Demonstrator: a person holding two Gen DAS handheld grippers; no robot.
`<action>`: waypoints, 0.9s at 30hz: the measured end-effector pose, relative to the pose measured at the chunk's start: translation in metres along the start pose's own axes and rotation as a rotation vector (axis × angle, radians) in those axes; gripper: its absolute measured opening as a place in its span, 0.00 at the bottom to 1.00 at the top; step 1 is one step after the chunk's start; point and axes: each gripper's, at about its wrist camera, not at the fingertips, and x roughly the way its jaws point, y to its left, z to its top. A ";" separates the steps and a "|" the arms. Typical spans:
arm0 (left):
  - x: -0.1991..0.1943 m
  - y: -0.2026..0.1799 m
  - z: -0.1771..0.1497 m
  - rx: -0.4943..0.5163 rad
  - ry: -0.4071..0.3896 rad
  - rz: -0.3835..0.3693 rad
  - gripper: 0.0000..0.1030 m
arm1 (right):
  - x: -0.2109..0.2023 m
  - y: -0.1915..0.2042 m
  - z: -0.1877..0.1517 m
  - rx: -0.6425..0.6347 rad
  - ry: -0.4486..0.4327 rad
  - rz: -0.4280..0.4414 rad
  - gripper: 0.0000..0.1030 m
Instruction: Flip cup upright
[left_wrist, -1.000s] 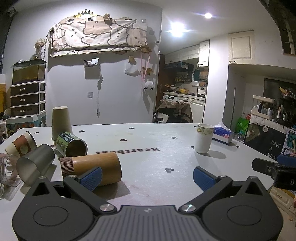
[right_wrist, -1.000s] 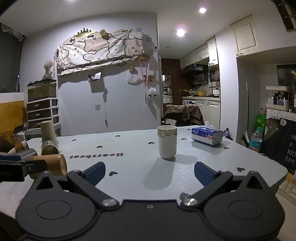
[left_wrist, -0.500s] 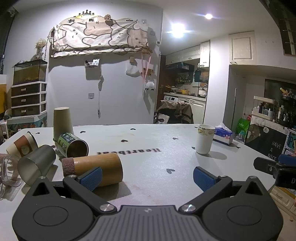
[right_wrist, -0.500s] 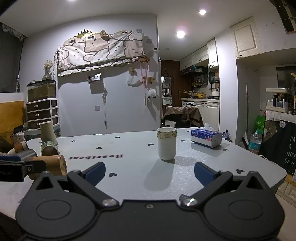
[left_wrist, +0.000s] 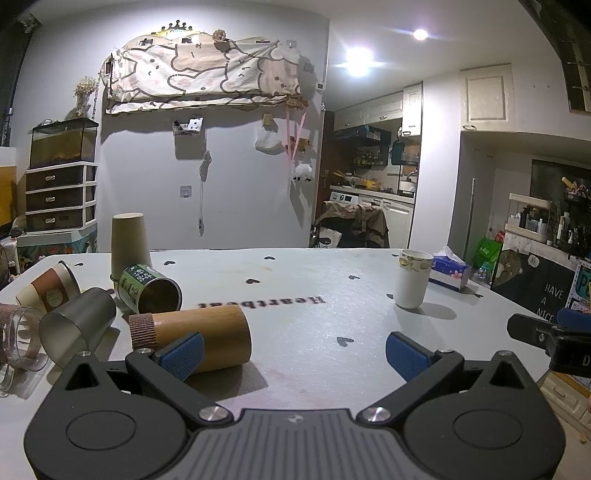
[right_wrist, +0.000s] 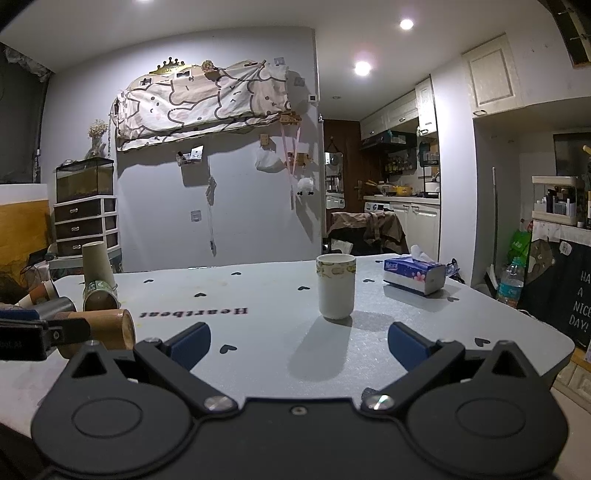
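A bamboo cup (left_wrist: 207, 338) with a brown ribbed band lies on its side on the white table (left_wrist: 295, 280), just beyond my left gripper's left fingertip. My left gripper (left_wrist: 293, 352) is open and empty. The bamboo cup also shows at the left in the right wrist view (right_wrist: 107, 328). A white cup (right_wrist: 336, 286) with a patterned rim stands upright ahead of my right gripper (right_wrist: 297, 345), which is open and empty. The white cup shows in the left wrist view (left_wrist: 412, 278) too.
Left of the bamboo cup lie a grey metal cup (left_wrist: 77, 328), a green-labelled cup (left_wrist: 149, 288), a brown-sleeved paper cup (left_wrist: 48, 291) and a clear glass (left_wrist: 18, 341). A tan paper cup (left_wrist: 129, 242) stands upside down. A tissue box (right_wrist: 413, 275) sits at the right.
The left gripper has drifted slightly; the cups look a little farther right in its view. The right gripper has barely moved. Both stay open.
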 end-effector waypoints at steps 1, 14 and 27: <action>0.000 0.000 0.000 0.000 0.000 0.000 1.00 | 0.000 0.001 0.000 -0.001 0.001 0.000 1.00; -0.003 0.006 0.000 -0.007 -0.003 0.010 1.00 | 0.001 0.008 -0.002 -0.008 0.000 0.009 1.00; -0.005 0.010 0.000 -0.013 -0.005 0.018 1.00 | 0.002 0.013 -0.001 -0.012 -0.002 0.013 1.00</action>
